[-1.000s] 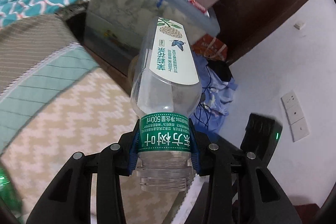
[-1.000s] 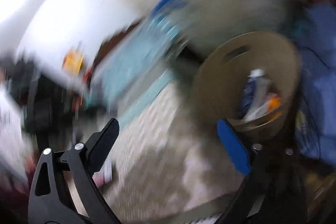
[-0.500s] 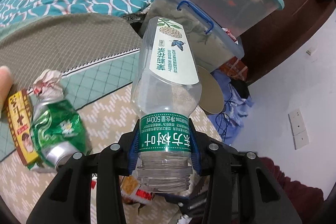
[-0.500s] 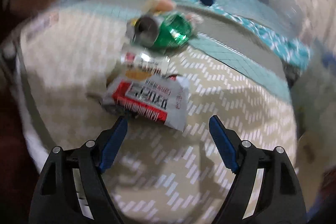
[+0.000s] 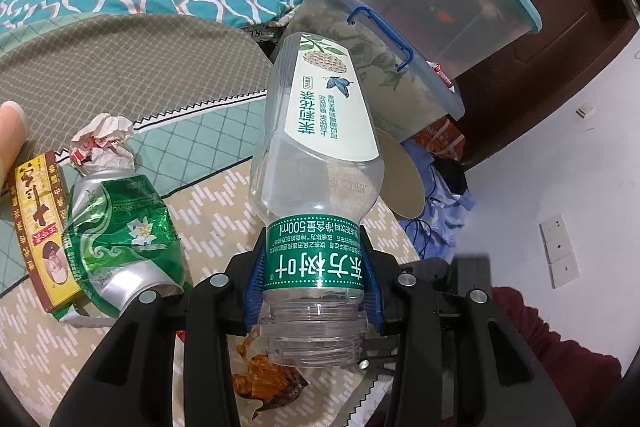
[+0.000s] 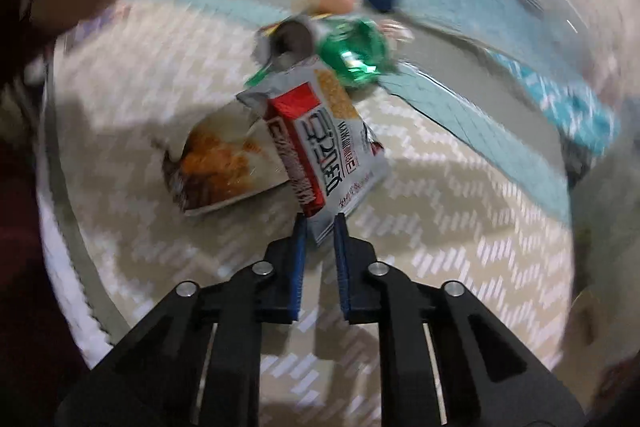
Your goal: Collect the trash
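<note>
Left gripper (image 5: 314,291) clamps an empty bottle (image 5: 316,163); right gripper (image 6: 320,227) pinches a snack wrapper (image 6: 324,143) — crushed green can (image 6: 344,51) just beyond, upper centre.

The left wrist view was sharp and evenly lit, with soft glare on the clear plastic bottle (image 5: 316,163) and the crushed green metal can (image 5: 120,239). The right wrist view was dimmer and smeared by motion blur, worst toward its top edge. Both bowed strongly at their dark, vignetted rims.
</note>
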`<state>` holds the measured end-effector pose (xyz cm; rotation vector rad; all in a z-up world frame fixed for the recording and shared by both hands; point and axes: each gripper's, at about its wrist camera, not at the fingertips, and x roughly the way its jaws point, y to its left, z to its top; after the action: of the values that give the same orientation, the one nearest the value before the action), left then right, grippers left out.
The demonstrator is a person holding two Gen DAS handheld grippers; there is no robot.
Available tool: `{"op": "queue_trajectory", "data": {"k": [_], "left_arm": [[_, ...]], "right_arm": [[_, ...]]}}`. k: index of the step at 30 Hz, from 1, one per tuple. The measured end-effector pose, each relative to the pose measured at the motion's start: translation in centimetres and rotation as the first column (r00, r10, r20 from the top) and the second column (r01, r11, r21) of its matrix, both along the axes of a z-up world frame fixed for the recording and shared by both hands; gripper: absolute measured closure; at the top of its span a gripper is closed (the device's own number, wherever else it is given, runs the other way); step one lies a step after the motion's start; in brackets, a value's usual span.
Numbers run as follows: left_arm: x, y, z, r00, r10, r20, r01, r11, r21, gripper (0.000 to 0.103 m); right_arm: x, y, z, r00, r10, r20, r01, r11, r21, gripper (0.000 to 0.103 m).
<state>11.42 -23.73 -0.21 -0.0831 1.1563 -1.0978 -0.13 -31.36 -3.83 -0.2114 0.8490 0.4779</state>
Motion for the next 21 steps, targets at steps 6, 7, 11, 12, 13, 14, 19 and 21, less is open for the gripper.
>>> {"op": "queue_trajectory", "data": {"k": [6, 7, 11, 12, 13, 14, 19, 21], "left_arm": [[-0.1, -1.3, -0.6, 1.0, -0.006, -0.004, 0.006, 1.0, 0.018, 0.065], [0.0, -1.5, -0.8, 1.0, -0.006, -0.006, 0.006, 1.0, 0.021, 0.065], [0.1, -2.4, -2.4, 1.0, -0.003, -0.029, 0.005, 0.999, 0.039, 0.065], [0.1, -2.7, -3.0, 0.999, -0.002, -0.039, 0.004, 0.999, 0.047, 0.065], [0.1, -2.9, -3.5, 0.999, -0.001, -0.048, 0.004, 0.999, 0.052, 0.065], [0.1, -3.1, -3.9, 0.998, 0.0, -0.055, 0.003, 0.998, 0.055, 0.065], [-0.2, -3.6, -5.2, 0.998, 0.017, -0.06, -0.012, 0.997, 0.072, 0.065], [-0.2, -3.9, -5.7, 0.998, 0.014, -0.066, -0.009, 0.996, 0.084, 0.065]], "right_arm": [[0.5, -4.7, -0.8, 0.977, -0.166, -0.133, 0.197, 0.945, 0.262, 0.089], [0.6, -5.2, -1.1, 0.97, -0.187, -0.156, 0.227, 0.927, 0.3, 0.089], [0.6, -5.8, -1.6, 0.956, -0.243, -0.165, 0.285, 0.905, 0.315, 0.086], [0.5, -5.8, -1.5, 0.955, -0.247, -0.162, 0.287, 0.907, 0.308, 0.086], [0.7, -5.7, -1.5, 0.954, -0.25, -0.162, 0.289, 0.909, 0.301, 0.086], [0.9, -5.5, -1.5, 0.954, -0.252, -0.164, 0.292, 0.909, 0.297, 0.086], [1.8, -4.5, -1.2, 0.956, -0.255, -0.144, 0.287, 0.911, 0.295, 0.034], [2.2, -4.4, -0.7, 0.96, -0.255, -0.118, 0.279, 0.907, 0.315, 0.036]]}}
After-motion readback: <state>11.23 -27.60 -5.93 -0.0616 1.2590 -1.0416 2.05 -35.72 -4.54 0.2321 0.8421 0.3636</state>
